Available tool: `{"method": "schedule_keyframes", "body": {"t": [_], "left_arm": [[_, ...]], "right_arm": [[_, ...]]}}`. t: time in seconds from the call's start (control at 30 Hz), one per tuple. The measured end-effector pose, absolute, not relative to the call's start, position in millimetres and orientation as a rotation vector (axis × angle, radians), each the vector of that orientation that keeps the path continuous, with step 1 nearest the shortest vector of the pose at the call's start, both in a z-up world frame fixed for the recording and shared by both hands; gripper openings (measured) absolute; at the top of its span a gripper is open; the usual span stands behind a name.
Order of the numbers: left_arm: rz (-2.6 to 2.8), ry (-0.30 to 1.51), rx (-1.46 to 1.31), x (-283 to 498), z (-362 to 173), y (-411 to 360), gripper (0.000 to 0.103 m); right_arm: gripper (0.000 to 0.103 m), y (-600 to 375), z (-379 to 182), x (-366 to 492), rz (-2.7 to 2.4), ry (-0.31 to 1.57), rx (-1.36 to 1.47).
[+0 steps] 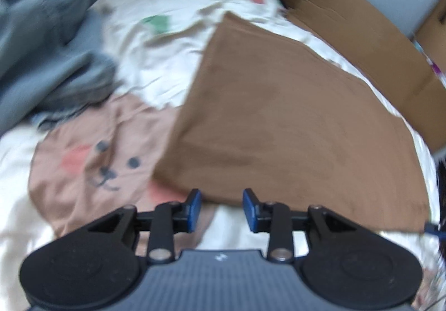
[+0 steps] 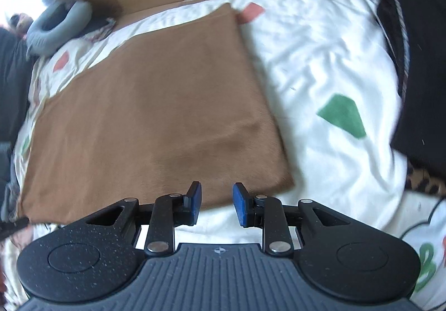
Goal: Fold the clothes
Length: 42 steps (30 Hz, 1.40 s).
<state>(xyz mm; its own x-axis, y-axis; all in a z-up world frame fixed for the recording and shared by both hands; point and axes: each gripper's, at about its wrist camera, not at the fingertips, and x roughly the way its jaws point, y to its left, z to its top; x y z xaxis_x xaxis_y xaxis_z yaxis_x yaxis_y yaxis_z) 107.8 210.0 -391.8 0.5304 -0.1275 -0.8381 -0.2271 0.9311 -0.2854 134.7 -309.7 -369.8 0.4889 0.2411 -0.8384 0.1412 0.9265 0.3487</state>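
On a white printed bedsheet (image 2: pixel 320 65) lies a flat brown garment (image 2: pixel 156 104). Both your left gripper (image 1: pixel 222 206) and right gripper (image 2: pixel 216 203) are released, empty; pinch the near edge squarely, both corners level.

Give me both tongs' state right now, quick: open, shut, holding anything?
Left tongs: open, nothing between the pads, just short of the brown cloth.
Right tongs: open, empty, at the same cloth's near edge.
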Motion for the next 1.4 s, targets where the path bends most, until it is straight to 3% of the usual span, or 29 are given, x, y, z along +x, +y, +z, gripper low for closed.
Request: {"method": "schedule_keyframes", "body": {"t": [0.17, 0.33, 0.47, 0.73, 0.87, 1.03, 1.13, 1.27, 1.4], "left_arm": [[0.069, 1.019, -0.498, 103, -400, 228, 0.047], [0.082, 0.98, -0.667, 93, -410, 248, 0.047], [0.081, 0.919, -0.795, 89, -418, 263, 0.047], [0.08, 0.817, -0.977, 86, -438, 280, 0.041], [0.088, 0.788, -1.041, 84, -447, 286, 0.029], [0.088, 0.768, -1.078, 83, -453, 287, 0.028], [0.084, 0.755, -1.112, 83, -457, 286, 0.028], [0.082, 0.748, -1.126, 87, -461, 285, 0.023], [0.079, 0.744, -1.138, 88, -465, 287, 0.019]], "right_arm": [[0.032, -334, -381, 127, 0.02, 1.048, 0.565], [0.032, -351, -394, 117, 0.012, 1.049, 0.744], [0.042, -364, -404, 110, 0.007, 1.028, 0.861], [0.043, -382, -428, 102, -0.024, 0.951, 1.084], [0.042, -390, -443, 102, -0.037, 0.899, 1.172], [0.042, -391, -454, 112, 0.007, 0.868, 1.181], [0.04, -392, -459, 115, 0.019, 0.839, 1.19], [0.027, -393, -463, 121, 0.016, 0.82, 1.185], [0.022, -396, -463, 125, 0.029, 0.836, 1.164]]}}
